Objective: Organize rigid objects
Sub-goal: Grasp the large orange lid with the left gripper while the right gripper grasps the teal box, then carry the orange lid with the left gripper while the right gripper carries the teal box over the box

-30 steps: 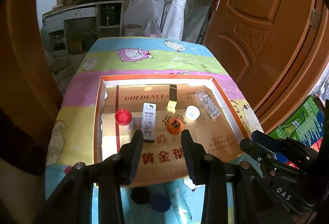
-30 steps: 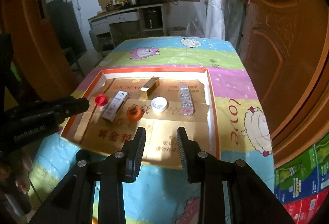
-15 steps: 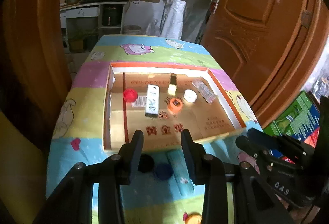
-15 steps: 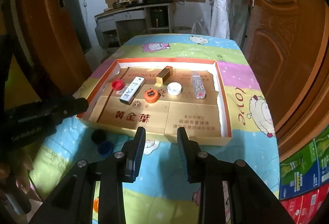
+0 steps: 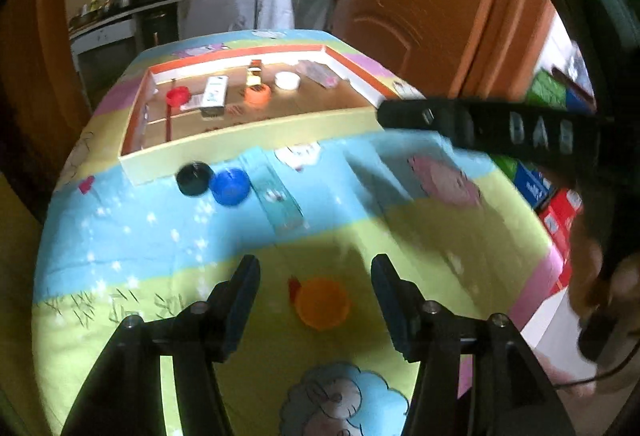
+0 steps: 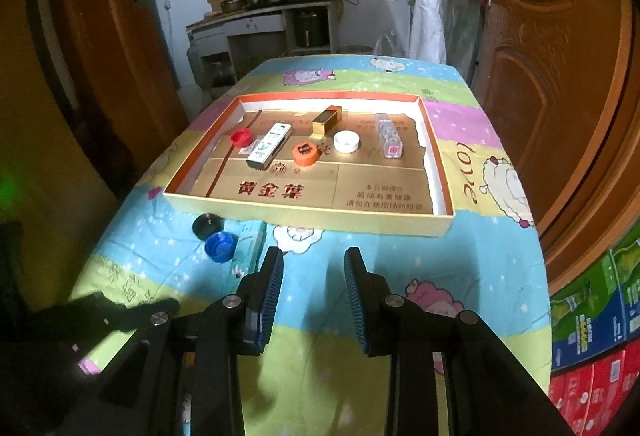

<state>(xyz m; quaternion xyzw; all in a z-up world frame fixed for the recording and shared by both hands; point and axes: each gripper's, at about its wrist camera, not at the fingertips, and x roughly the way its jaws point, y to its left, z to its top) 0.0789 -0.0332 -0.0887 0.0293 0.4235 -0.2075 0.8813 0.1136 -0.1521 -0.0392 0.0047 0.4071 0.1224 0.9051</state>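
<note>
My left tool (image 5: 315, 270) has just spread wide over a blurred orange cap (image 5: 322, 302) near the table's (image 5: 120, 236) front edge (untouched); my right tool (image 6: 314, 260) sits part-open, empty.

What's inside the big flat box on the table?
Inside the box lie a red cap, a white packet, an orange cap, a gold box, a white cap and a clear case. Cardboard lines its floor, hiding whatever lies beneath.
</note>
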